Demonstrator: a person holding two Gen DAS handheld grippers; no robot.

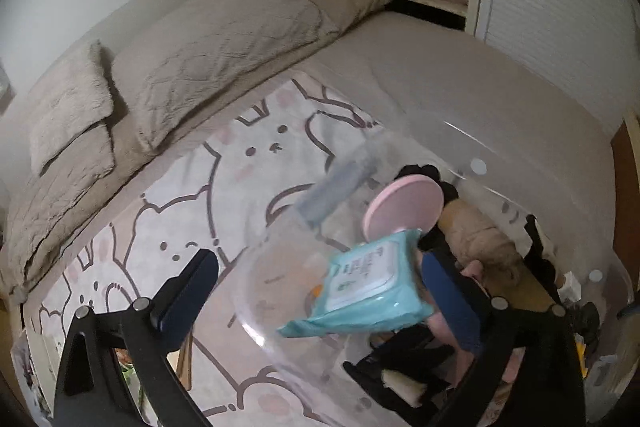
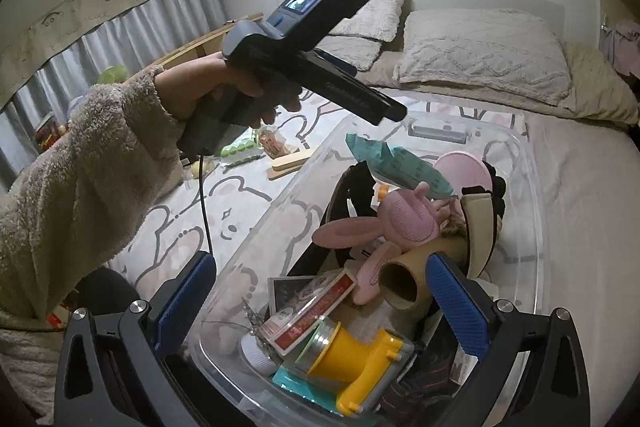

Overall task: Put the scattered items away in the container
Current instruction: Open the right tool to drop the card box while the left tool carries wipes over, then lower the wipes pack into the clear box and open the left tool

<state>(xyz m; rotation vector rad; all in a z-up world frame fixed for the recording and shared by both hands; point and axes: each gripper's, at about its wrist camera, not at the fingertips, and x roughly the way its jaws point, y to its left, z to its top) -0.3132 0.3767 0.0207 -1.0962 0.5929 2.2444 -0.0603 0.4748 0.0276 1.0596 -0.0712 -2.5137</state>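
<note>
My left gripper (image 1: pixel 320 267) stands open over the clear plastic container (image 1: pixel 256 307). A teal wipes pack (image 1: pixel 360 287) hangs blurred between its fingers, close to the right one, and no pad presses on it. In the right wrist view a hand in a fleecy sleeve holds that left gripper (image 2: pixel 376 95), and the wipes pack (image 2: pixel 400 167) sits loose just below its tip, above the things in the container (image 2: pixel 536 227). My right gripper (image 2: pixel 320 303) is open over the near end of the container with nothing between its fingers.
The container holds a pink bunny brush (image 2: pixel 404 219), a pink round disc (image 2: pixel 464 167), a cardboard tube (image 2: pixel 404 279), a yellow item (image 2: pixel 360 359) and a red-and-white box (image 2: pixel 312 311). Loose green items and a wooden stick (image 2: pixel 288 161) lie on the bunny-print blanket (image 2: pixel 224 203). Pillows (image 2: pixel 480 55) lie behind.
</note>
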